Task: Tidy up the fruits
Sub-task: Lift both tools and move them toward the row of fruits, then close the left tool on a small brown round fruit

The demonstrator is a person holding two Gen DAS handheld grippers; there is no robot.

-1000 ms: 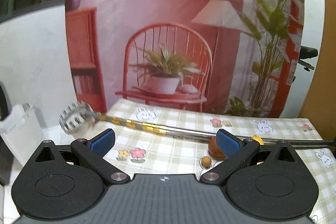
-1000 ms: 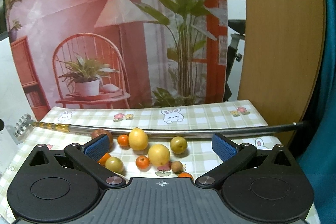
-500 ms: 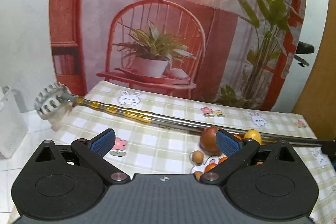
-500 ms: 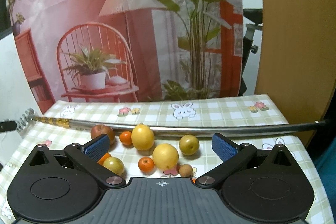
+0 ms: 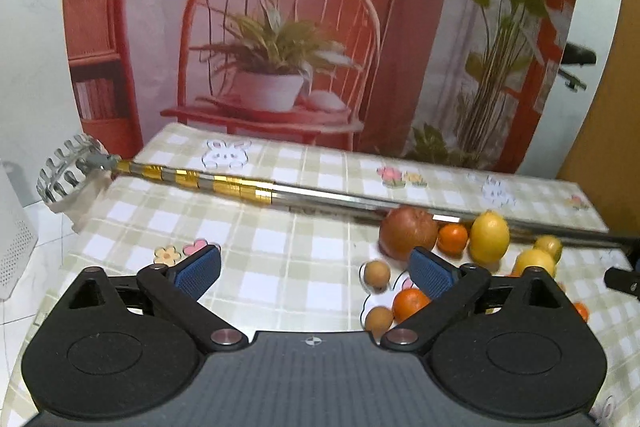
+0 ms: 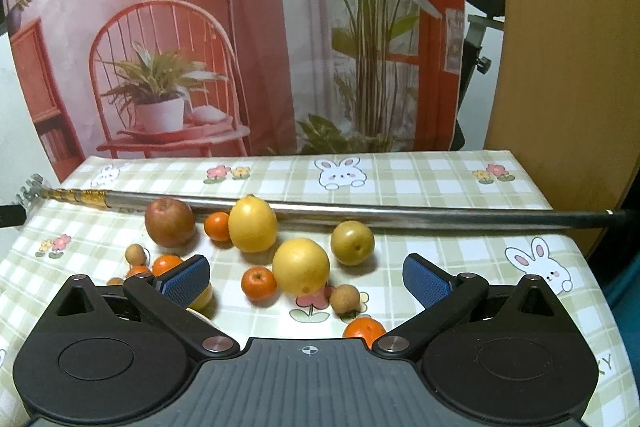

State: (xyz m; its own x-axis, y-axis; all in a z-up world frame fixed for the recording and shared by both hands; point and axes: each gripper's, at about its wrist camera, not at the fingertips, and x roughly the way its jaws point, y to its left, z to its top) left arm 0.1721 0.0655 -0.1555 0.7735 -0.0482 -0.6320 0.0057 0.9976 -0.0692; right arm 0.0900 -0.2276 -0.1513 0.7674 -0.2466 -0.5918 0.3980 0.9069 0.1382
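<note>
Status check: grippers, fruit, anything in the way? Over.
Left gripper open, right gripper open, both empty. Fruits loose on tablecloth. Telescopic rod lies behind them.

Mixed fruits point(image 6: 301, 266) lie scattered loose on tablecloth point(image 6: 440, 183).

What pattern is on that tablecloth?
Green-and-white checks with bunnies and flowers on the tablecloth, clearest in the right wrist view.

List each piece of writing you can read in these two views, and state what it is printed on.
"KY": on the green checked tablecloth, at its near right corner; any letters before these are hidden.
Dark marks on the long telescopic metal pole, near the red-brown apple: too blurred to read.
Nothing else legible.
</note>
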